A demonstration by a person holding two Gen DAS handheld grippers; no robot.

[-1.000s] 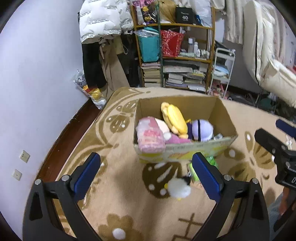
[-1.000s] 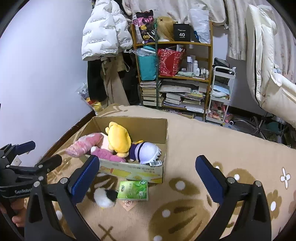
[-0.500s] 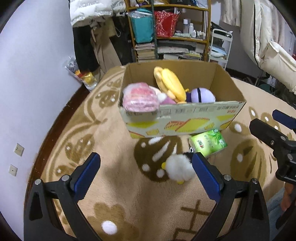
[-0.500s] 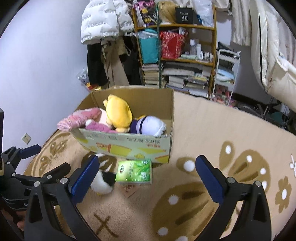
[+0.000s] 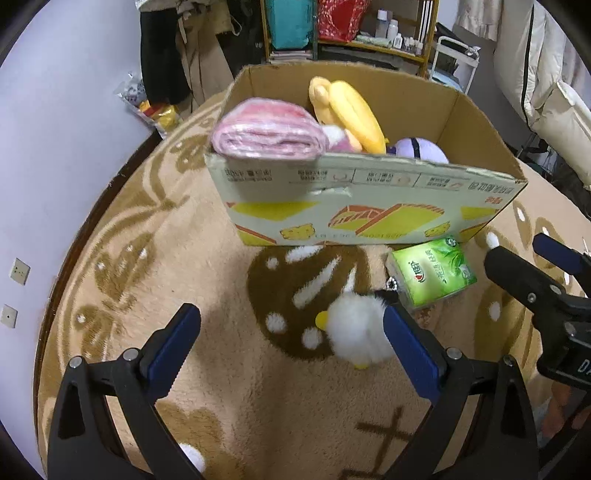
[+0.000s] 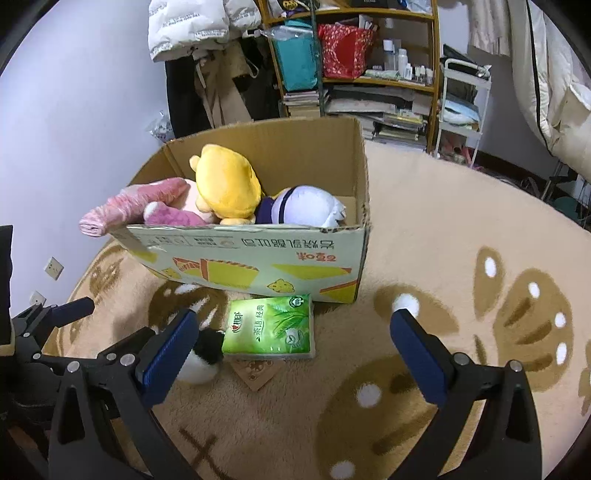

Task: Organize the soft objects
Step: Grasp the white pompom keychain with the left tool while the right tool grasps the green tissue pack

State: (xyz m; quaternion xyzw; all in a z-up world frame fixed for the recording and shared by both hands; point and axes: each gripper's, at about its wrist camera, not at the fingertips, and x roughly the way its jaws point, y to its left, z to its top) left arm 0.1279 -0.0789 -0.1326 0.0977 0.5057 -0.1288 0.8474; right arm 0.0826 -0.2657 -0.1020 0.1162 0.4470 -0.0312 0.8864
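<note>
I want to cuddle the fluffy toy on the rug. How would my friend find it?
Start at the big cardboard box full of plush toys on the tan patterned rug. In front of it, beside the green tissue pack, lies a small white fluffy ball toy. Only it has yellow bits and black fur.

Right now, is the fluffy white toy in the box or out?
Out. The fluffy white toy lies on the carpet in front of the cardboard box.

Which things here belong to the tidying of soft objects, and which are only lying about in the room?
For the job: cardboard box, white fluffy toy, green tissue pack, yellow plush, pink blanket roll.

Lying about: bookshelf, white jacket, white cart.
</note>
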